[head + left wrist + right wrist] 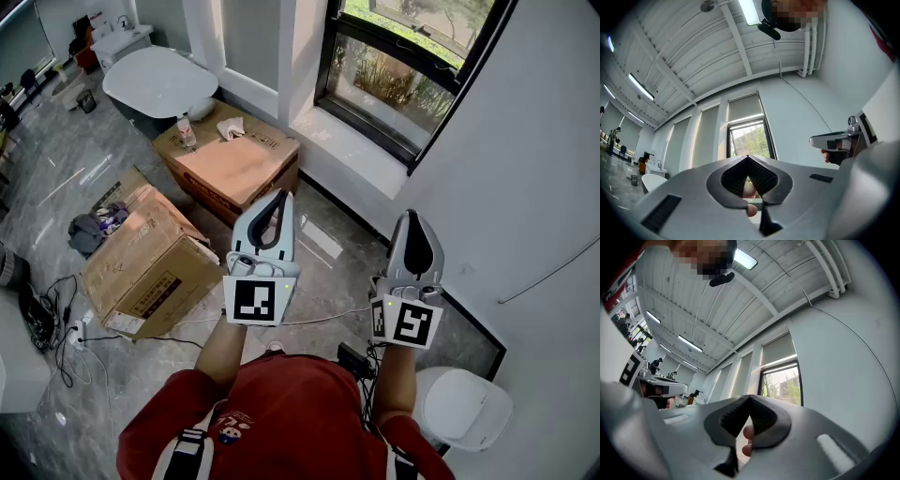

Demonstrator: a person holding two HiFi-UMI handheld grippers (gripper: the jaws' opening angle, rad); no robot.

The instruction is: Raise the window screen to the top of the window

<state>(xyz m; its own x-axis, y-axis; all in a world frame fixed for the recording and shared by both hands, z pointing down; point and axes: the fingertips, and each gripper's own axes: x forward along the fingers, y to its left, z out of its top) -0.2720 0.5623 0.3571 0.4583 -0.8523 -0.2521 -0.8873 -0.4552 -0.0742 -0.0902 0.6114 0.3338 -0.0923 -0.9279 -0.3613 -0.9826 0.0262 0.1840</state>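
Window [394,70] ahead, L gripper [279,195], R gripper [412,217], fingers [761,178] closed, empty

Place: we take it for a mock bathroom in a large hall.
Fixtures: we see a bathtub [159,80] and a toilet [464,405].
Clutter: boxes [155,267], cables [47,309].
Ceiling [693,37]: ribbed, strip lights [641,86].

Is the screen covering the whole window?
No: in the left gripper view the screen hangs over only the upper part of the window, with greenery showing below it.
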